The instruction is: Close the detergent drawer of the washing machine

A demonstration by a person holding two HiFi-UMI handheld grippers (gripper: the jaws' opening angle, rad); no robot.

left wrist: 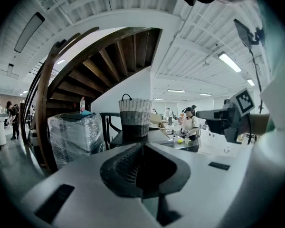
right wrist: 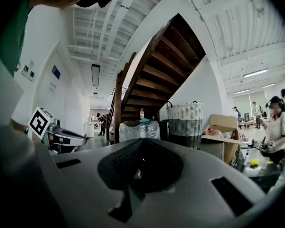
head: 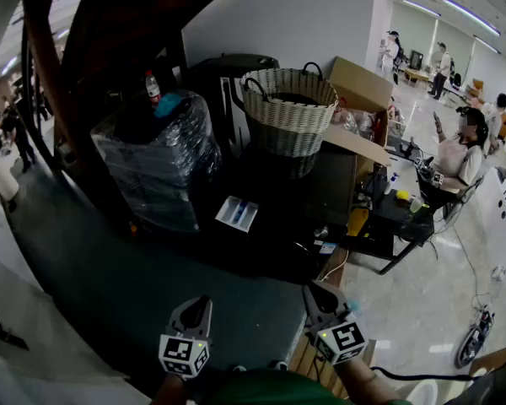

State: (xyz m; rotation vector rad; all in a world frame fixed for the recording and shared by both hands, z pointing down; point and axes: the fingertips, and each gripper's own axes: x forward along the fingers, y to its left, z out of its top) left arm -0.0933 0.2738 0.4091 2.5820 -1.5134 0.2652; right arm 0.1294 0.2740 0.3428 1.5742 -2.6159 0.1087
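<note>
Both grippers are held up at the near edge of the head view, nowhere near the machine. The left gripper (head: 198,304) has its jaws pressed together with nothing in them; its own view shows the dark pads (left wrist: 128,161) meeting in the middle, just open room beyond. Same story for the right gripper (head: 314,289): jaws closed up tight and empty in its view too, pads (right wrist: 126,158) touching. They sit side by side but apart, and each shows up at the edge of the other's camera.

The task's thing is farther out, about centre. There's a small white tray with a blue bit inside (head: 237,213) sticking out toward the near left from the dark washing machine (head: 320,180). Pretty sure that's the detergent drawer, and it's pulled out. It's well apart from both grippers, with dark floor between.

A two-tone wicker basket (head: 288,108) stands on top of the machine. Just to its right is an open cardboard box (head: 354,87). To the left there's a bulky thing wrapped in plastic film (head: 156,159) with a bottle (head: 153,87) on top, under a wooden staircase (head: 118,15). Far right, a person sits at a cluttered desk (head: 405,213).
</note>
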